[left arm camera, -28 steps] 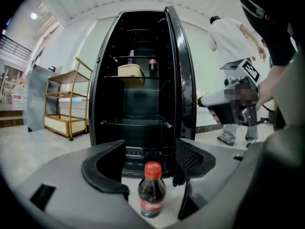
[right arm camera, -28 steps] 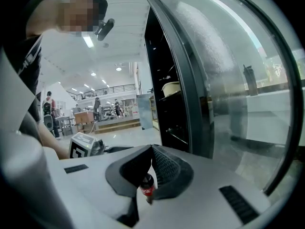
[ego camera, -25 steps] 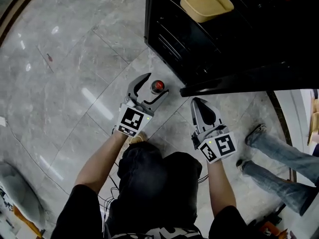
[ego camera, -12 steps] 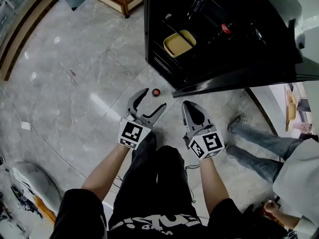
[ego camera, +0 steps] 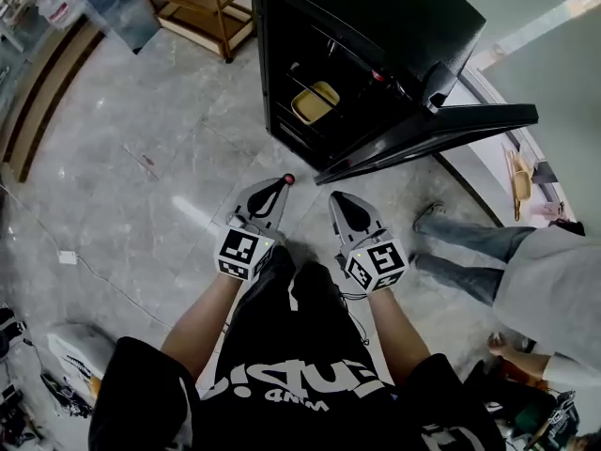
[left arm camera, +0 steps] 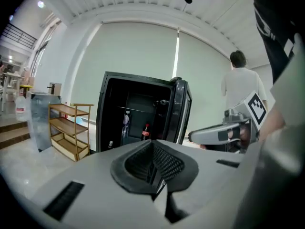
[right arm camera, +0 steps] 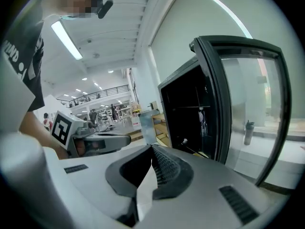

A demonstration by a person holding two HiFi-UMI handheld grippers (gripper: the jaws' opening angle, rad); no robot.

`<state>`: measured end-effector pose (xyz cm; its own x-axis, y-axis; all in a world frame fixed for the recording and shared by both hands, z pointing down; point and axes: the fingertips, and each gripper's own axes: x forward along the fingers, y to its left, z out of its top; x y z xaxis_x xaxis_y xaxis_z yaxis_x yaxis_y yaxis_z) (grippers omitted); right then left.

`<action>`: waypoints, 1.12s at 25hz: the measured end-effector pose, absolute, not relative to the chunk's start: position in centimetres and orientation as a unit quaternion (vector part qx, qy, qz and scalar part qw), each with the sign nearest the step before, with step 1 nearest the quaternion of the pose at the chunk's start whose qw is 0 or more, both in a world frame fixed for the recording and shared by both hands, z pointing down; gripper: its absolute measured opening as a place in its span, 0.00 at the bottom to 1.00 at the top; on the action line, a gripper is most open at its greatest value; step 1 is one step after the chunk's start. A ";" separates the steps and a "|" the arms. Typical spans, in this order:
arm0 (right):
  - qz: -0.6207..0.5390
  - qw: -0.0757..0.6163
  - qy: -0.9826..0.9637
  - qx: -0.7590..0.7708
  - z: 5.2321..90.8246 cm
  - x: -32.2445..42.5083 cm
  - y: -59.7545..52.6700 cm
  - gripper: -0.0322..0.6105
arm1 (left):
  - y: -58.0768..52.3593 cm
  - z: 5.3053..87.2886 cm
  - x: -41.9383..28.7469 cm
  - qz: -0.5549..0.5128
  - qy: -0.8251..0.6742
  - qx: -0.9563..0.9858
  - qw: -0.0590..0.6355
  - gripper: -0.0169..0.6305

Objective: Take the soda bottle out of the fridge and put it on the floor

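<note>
both tongs have been lifted well up from the floor (ego camera: 141, 167) since the earlier frame, and more of the fridge (ego camera: 376, 26) is now taken in by the head view. left tongs (ego camera: 277, 188) were spread round the soda bottle (ego camera: 288, 178) then. their jaws have just been closing and are now pressed together with nothing between. right tongs (ego camera: 339, 203) are pressed together too, empty. soda bottle is left standing on the floor, only its red top seen from above, so its long axis is judged upright. in the picture it sits just past the left tongs' tip, toward the upper right, between that tip and the fridge's open front. left tongs are the nearer. task is judged done, no re-grip called for. open floor is found at left of frame. fridge door (ego camera: 441, 120) juts out at right centre, with bystander's legs (ego camera: 470, 252) at right. another red-labelled bottle (left arm camera: 145, 130) is seen inside the fridge.
</note>
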<state>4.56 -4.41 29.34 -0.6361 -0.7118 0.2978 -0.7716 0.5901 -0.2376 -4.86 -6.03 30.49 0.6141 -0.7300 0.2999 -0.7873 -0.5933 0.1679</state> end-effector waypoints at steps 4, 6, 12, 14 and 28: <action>0.176 0.079 -0.889 0.415 27.2 4.7 -4.0 0.08 | -5.8 27.7 -3.9 0.089 -0.418 0.892 0.149 0.04; 0.174 0.078 -0.888 0.419 26.2 5.2 -3.9 0.08 | -5.6 26.3 -3.7 0.085 -0.417 0.893 0.147 0.04; 0.146 0.074 -0.882 0.442 22.3 8.5 -3.3 0.08 | -4.1 22.1 -3.7 0.088 -0.423 0.891 0.139 0.04; 0.142 0.068 -0.877 0.455 21.2 10.1 -2.9 0.08 | -3.5 20.8 -3.7 0.084 -0.429 0.890 0.128 0.04; 0.113 0.053 -0.860 0.494 17.7 15.2 -0.7 0.08 | -0.8 16.6 -4.8 0.058 -0.472 0.873 0.107 0.04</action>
